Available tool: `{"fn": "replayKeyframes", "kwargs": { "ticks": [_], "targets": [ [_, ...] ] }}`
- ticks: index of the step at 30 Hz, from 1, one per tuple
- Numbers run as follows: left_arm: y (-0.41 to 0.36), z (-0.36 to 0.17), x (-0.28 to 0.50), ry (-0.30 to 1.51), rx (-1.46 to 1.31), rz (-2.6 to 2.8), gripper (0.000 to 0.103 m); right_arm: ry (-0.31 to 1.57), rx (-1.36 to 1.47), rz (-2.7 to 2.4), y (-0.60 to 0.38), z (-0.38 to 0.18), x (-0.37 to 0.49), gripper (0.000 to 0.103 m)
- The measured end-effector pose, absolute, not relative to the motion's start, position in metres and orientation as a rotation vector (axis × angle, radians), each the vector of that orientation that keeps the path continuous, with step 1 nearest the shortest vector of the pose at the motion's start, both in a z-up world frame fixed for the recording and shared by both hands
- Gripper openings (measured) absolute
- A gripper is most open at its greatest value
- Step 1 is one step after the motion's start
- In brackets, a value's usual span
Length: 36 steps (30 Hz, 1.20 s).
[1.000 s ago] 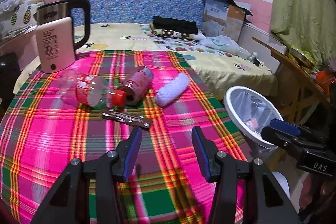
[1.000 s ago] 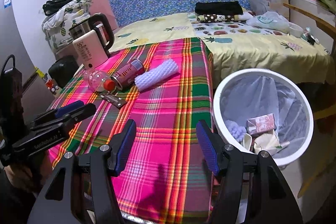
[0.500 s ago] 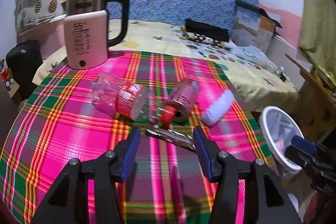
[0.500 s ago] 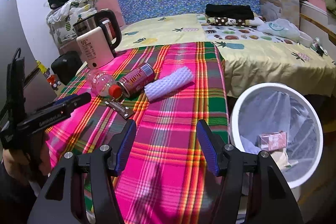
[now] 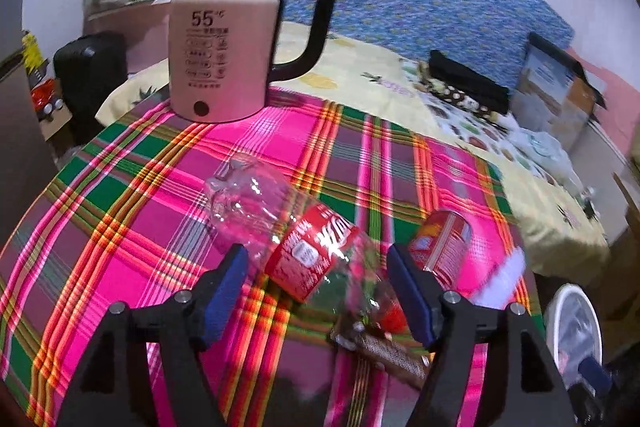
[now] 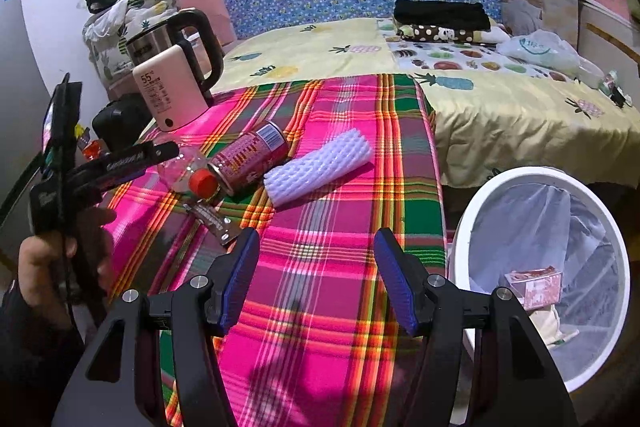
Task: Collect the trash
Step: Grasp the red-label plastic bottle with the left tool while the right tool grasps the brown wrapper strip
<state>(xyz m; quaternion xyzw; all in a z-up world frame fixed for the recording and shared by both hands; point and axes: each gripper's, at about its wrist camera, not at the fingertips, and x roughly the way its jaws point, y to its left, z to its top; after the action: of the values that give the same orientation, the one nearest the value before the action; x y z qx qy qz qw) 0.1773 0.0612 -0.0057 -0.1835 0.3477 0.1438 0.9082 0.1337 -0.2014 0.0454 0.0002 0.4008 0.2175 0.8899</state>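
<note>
A clear plastic bottle [image 5: 288,227] with a red label and red cap lies on the plaid tablecloth [image 5: 120,227]; it also shows in the right wrist view [image 6: 184,171]. My left gripper [image 5: 316,275] is open, its blue pads either side of the bottle's label. Beside the bottle lie a red can [image 5: 440,243] [image 6: 250,157], a white foam sleeve [image 5: 500,283] [image 6: 320,167] and a brown wrapper [image 5: 384,347] [image 6: 212,219]. My right gripper [image 6: 316,267] is open and empty above the cloth. The white trash bin [image 6: 472,219] holds some trash.
A pink electric kettle [image 5: 224,51] stands at the back of the table. Behind is a bed [image 6: 480,95] with folded clothes, a bag and boxes. The bin stands on the floor at the table's right edge [image 5: 572,327].
My left gripper has moved forward and left, and its fingers now straddle the plastic bottle. My right gripper has drifted slightly left, away from the bin.
</note>
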Motion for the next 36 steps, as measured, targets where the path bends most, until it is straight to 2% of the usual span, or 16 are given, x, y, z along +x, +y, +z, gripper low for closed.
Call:
{"fn": "replayKeyframes", "kwargs": {
  "ticks": [10,17,18,20,21,36],
  "targets": [
    [0.061,-0.022,0.204,0.788,-0.350,0.329,0.078,0.852,-0.002,0.459,-0.197,0.041,0.143,0.061],
    [0.077,-0.036,0.192,0.846,-0.352,0.337,0.077,0.855,-0.006,0.470,-0.194,0.040,0.143,0.061],
    [0.078,-0.036,0.188,0.840,-0.342,0.331,0.076,0.856,-0.007,0.469,-0.194,0.040,0.144,0.061],
    [0.081,-0.035,0.181,0.826,-0.330,0.305,0.059,0.858,-0.005,0.472,-0.193,0.040,0.144,0.061],
    [0.082,-0.034,0.179,0.828,-0.324,0.294,0.058,0.858,-0.003,0.473,-0.192,0.040,0.144,0.061],
    [0.095,-0.032,0.118,0.803,-0.269,0.289,0.058,0.873,-0.008,0.539,-0.163,0.040,0.145,0.061]
  ]
}}
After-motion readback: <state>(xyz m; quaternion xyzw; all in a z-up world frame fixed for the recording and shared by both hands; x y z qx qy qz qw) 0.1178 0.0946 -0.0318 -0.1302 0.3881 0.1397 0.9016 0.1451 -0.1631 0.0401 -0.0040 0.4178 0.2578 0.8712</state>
